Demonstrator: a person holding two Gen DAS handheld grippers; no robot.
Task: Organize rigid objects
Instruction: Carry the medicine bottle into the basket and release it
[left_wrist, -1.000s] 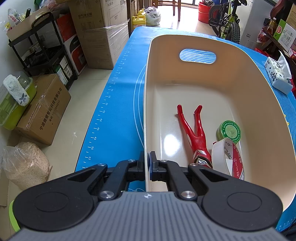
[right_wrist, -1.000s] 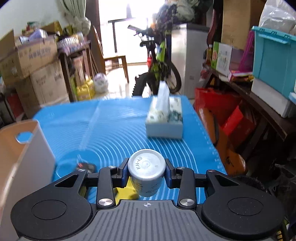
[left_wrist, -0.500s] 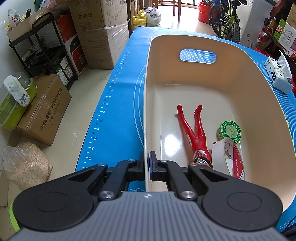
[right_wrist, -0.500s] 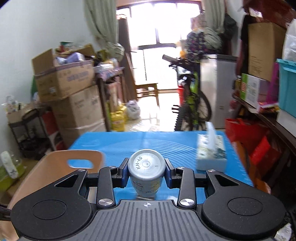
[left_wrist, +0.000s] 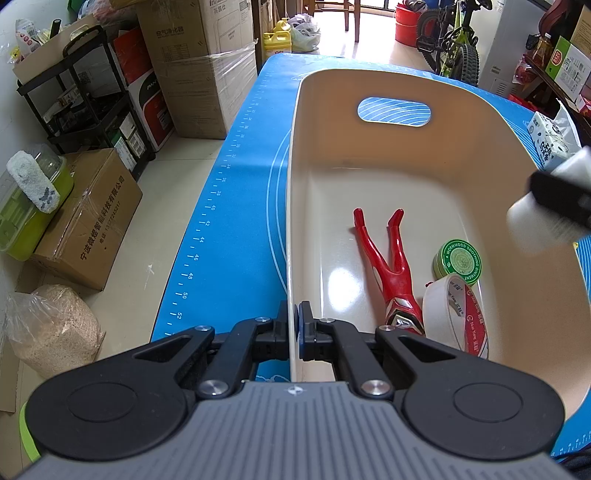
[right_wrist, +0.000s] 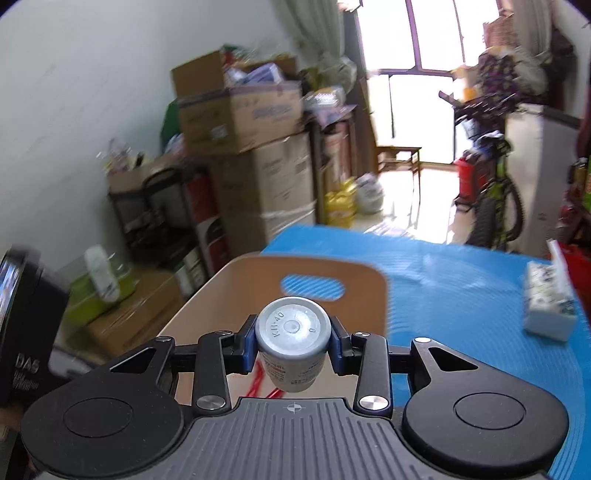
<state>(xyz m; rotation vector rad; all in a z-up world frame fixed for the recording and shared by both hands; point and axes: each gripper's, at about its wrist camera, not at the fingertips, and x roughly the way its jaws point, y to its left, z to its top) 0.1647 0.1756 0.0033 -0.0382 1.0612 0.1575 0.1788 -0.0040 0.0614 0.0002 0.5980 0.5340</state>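
My right hand-held gripper (right_wrist: 292, 349), holding the bottle (right_wrist: 293, 341), has swung over the bin (left_wrist: 480, 122), lower centre; release comes next. My left hand-held gripper (left_wrist: 294, 332) stays pinched on its rim.

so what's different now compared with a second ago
The right gripper, still shut on the white bottle, swung from over the blue mat toward the beige bin and now shows blurred at the right edge of the left wrist view, above it. The left gripper kept its jaws clamped on the bin's rim; the red figure, green tin and tape roll lie unmoved.
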